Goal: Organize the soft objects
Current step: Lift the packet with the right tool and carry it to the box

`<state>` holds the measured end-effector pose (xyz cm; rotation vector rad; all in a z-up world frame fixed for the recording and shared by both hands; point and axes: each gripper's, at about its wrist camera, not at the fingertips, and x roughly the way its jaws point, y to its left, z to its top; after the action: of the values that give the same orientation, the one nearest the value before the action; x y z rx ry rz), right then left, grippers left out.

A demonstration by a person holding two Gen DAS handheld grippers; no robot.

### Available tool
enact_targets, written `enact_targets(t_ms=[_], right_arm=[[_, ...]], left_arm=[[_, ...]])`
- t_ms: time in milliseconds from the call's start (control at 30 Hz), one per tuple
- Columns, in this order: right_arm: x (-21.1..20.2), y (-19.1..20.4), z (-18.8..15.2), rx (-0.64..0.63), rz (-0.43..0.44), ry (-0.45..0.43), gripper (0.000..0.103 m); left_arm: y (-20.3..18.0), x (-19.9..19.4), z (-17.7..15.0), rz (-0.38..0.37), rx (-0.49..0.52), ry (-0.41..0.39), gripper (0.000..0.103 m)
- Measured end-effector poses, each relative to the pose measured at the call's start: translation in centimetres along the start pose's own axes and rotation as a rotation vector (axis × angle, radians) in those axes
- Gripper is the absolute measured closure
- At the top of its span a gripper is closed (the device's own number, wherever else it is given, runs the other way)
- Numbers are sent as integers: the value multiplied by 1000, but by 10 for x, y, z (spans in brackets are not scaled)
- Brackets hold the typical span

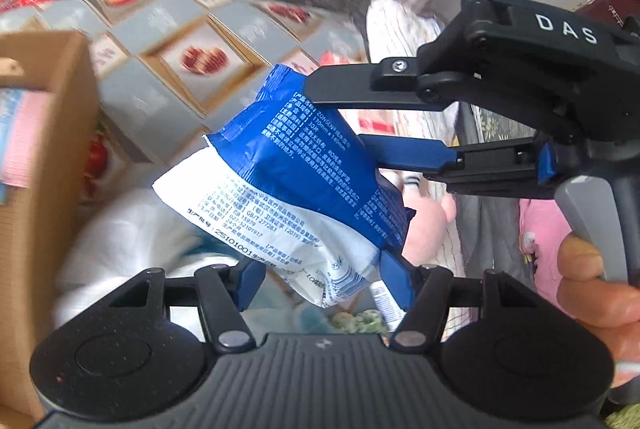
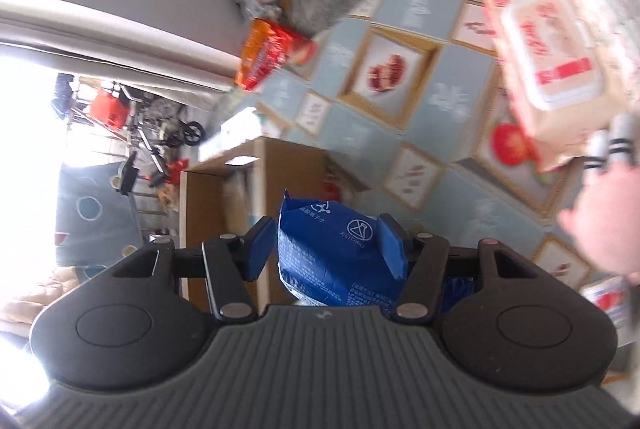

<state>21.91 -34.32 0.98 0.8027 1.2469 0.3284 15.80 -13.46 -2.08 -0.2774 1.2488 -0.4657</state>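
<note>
Blue-and-white wipes pack slung between left gripper and right gripper, both clamping opposite ends, cardboard box alongside.

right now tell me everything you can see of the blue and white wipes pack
The wipes pack is a soft, crinkled plastic pouch, deep blue at one end and white at the other, covered in small printed text, with a barcode near the white end. It hangs tilted in the air above the patterned floor, beside a cardboard box. The right claw pinches its blue end and the left claw straddles its white end, one pad against it. The right wrist view shows round icons on the blue end.
</note>
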Motion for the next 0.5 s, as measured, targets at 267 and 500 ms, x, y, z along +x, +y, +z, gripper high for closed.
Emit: enact_targets(t_ms=[267,500], right_arm=[[46,97,-23,34,128,-8,47],[134,164,-47,62,176,55,47]], left_arm=[[75,-84,8,98,-29,-51,39],[159,-112,12,196,-69,-23,39]])
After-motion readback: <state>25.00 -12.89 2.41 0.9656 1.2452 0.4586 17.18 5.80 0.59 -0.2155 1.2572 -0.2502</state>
